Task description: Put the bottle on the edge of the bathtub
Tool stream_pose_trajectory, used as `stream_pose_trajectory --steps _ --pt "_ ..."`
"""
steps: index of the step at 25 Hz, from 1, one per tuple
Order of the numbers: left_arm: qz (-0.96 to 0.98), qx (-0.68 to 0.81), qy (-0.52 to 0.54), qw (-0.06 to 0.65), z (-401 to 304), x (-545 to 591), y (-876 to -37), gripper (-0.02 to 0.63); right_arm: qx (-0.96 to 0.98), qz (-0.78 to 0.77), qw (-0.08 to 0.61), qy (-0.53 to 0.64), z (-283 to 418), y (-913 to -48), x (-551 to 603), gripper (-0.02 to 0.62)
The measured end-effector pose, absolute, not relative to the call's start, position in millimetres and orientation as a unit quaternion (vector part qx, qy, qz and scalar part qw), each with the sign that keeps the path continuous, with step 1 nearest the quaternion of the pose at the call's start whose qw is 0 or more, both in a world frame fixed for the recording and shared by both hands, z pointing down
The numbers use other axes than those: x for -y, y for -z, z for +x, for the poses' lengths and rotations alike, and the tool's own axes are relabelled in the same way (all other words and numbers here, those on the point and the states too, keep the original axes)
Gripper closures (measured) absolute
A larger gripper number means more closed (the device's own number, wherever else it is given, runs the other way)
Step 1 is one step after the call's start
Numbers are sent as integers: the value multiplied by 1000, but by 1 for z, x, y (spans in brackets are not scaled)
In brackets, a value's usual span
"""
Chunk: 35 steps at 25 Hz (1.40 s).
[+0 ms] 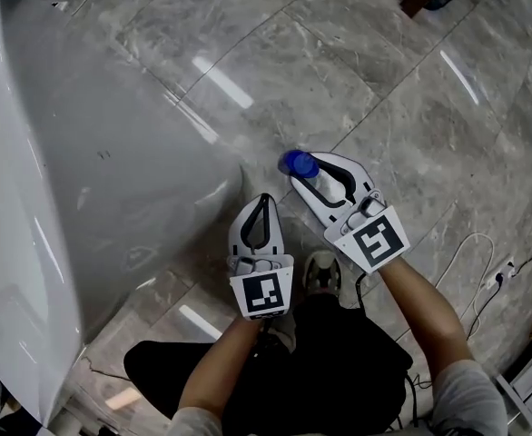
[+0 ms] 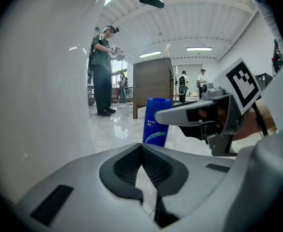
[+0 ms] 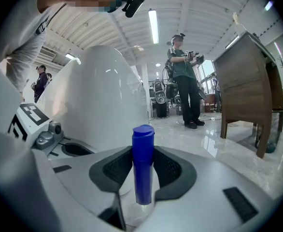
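A blue bottle (image 1: 298,163) is gripped at the tip of my right gripper (image 1: 313,169), over the marble floor just right of the white bathtub (image 1: 84,198). In the right gripper view the bottle (image 3: 143,178) stands upright with its cap up, and both pads press on its narrow sides. My left gripper (image 1: 264,198) hangs beside it, nearer the tub, shut and empty. In the left gripper view its closed pads (image 2: 141,151) point toward the bottle (image 2: 157,122), whose broad printed face shows behind a finger of the right gripper. The tub's outer wall (image 2: 35,81) fills that view's left.
The tub's curved side (image 3: 103,95) rises close on the left. A wooden cabinet (image 3: 243,81) stands on the floor to the right, and people (image 3: 184,86) stand farther back. Cables and a power strip (image 1: 497,275) lie at the right. My shoe (image 1: 321,271) is below the grippers.
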<state>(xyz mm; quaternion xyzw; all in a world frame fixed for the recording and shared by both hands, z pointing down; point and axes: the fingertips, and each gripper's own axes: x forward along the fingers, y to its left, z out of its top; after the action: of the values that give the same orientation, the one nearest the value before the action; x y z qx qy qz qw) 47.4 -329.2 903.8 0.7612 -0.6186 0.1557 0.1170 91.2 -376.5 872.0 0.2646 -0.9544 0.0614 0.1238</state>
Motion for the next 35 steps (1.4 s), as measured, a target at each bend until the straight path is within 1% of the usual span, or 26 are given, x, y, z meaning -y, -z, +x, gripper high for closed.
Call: stream_pose_trajectory --steps 3,8,11,18,29,35 --pt "755 625 -152 128 45 325 -919 595 954 258 137 -62 80 -893 383 453" --pt "747 625 -174 143 39 316 -940 595 950 268 132 -88 60 -921 395 453" --pt "741 626 -188 155 34 309 -950 595 948 267 140 -99 49 -939 396 453" --pt "734 629 -197 164 26 303 -961 595 943 269 165 -103 42 -974 397 453" --pt "734 624 -204 172 24 298 -970 595 953 230 179 -76 27 -986 370 453" --pt "734 624 -204 172 21 295 -970 595 956 224 175 -75 18 -987 363 453"
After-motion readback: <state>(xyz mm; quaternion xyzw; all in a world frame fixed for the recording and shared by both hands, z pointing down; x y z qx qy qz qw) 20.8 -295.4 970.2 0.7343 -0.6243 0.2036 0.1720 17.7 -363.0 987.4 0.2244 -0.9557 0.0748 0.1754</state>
